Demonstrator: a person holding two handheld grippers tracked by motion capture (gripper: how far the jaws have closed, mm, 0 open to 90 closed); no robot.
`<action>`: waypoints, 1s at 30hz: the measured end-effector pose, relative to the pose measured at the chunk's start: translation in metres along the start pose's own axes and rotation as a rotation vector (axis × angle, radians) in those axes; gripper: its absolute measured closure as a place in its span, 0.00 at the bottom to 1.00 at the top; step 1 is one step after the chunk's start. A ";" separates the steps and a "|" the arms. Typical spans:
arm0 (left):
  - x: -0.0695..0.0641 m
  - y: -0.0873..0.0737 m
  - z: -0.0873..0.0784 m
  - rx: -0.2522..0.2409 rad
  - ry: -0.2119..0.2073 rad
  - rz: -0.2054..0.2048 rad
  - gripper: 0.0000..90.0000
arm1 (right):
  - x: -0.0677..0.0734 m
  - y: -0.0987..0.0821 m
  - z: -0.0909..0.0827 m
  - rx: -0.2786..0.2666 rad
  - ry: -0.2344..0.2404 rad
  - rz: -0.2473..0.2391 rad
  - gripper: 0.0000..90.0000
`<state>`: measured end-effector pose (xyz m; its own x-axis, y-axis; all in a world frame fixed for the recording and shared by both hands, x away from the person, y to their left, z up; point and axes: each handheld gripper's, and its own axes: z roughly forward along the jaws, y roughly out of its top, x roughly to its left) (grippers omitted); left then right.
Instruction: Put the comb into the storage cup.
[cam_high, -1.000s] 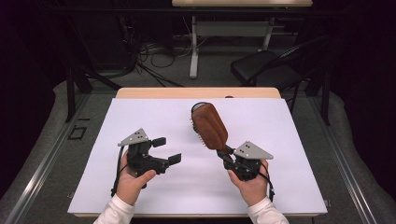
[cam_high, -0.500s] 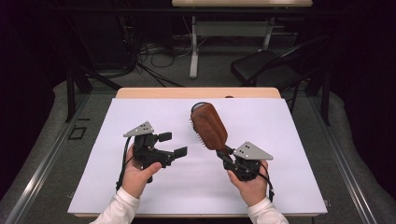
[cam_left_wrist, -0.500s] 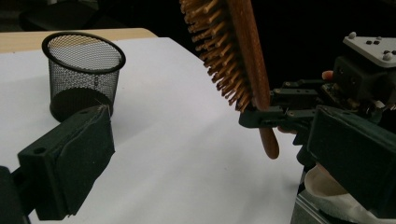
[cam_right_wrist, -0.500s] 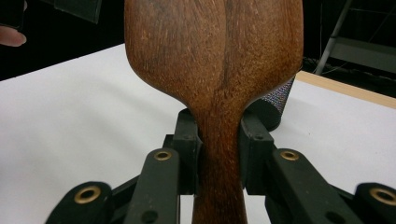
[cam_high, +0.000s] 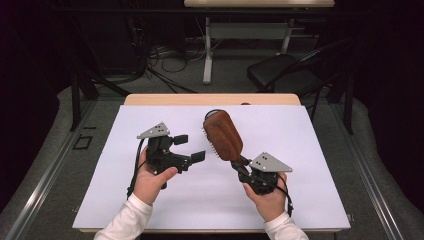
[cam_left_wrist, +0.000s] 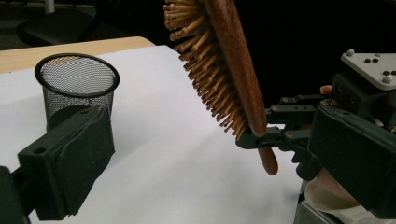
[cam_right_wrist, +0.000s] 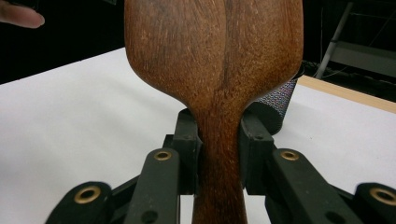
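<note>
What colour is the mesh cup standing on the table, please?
The mesh cup is black, rim and wire mesh alike; the left gripper view shows it best.

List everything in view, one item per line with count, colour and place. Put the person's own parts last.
Hairbrush: one, brown wood with pale wooden bristles, held up over the middle of the sheet by its handle.
Mesh cup: one, black wire, upright on the sheet behind the brush.
Sheet: one, white, covering most of the table.
Table: one, light wood, its far edge bare beyond the sheet.
Chair: one, black, on the floor beyond the table.
Cables: several, dark, on the floor at the back.
Left hand-held gripper: one, black, jaws apart, over the sheet left of the brush.
Right hand-held gripper: one, black, clamped on the brush handle.
Hands: two, one on each gripper, white sleeves.
</note>
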<state>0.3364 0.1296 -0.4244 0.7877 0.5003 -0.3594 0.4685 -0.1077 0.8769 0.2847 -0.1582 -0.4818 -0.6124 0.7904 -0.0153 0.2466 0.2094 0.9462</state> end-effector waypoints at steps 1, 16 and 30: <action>0.000 0.002 0.001 -0.001 -0.002 -0.002 0.01 | 0.000 0.000 0.000 -0.001 0.000 0.002 0.80; -0.003 0.016 0.017 0.027 -0.013 -0.004 0.01 | 0.002 0.001 -0.001 -0.007 0.004 -0.005 0.80; 0.000 0.023 0.026 0.035 -0.015 -0.026 0.01 | 0.003 0.001 0.000 -0.011 0.005 -0.007 0.80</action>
<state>0.3575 0.1046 -0.4128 0.7809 0.4904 -0.3870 0.5023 -0.1245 0.8557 0.2825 -0.1557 -0.4811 -0.6180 0.7859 -0.0199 0.2342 0.2082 0.9496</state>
